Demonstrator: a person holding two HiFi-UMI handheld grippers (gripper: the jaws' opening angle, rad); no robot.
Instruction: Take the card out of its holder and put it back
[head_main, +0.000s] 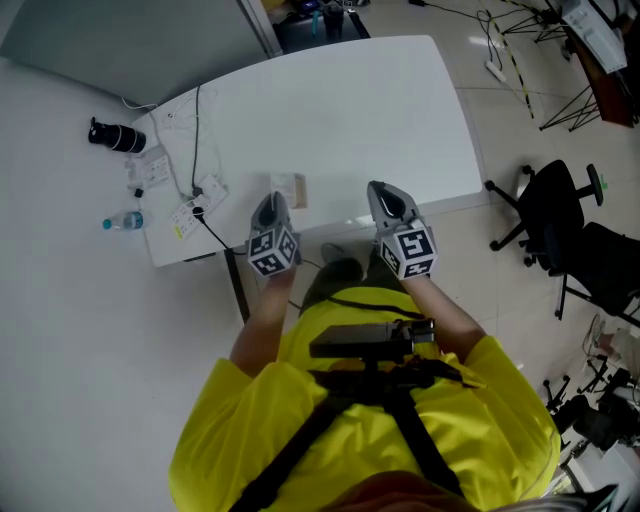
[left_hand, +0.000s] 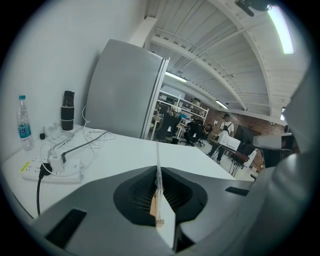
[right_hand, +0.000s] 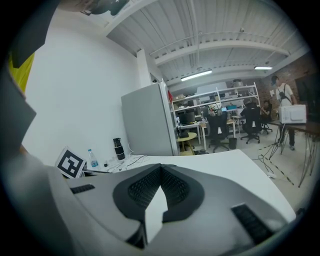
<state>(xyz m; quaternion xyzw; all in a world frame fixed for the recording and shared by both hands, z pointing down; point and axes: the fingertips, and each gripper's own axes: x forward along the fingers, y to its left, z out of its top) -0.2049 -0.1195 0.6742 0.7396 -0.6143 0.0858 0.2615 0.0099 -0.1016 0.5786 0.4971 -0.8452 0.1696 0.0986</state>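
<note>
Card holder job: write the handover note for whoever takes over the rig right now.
Left tongs: shut on the card holder, held edge-on over the white table.
Right tongs: shut, empty, well apart from the holder.
Card: the tan piece appears to sit inside the clear holder.
Done: holder gripped. Whether the card has already been out cannot be told.
Left: probably pull the card with the right tongs, then slide it back.

No readable text anywhere, water bottle (left_hand: 22, 123) label too small to read (a blue band)
</note>
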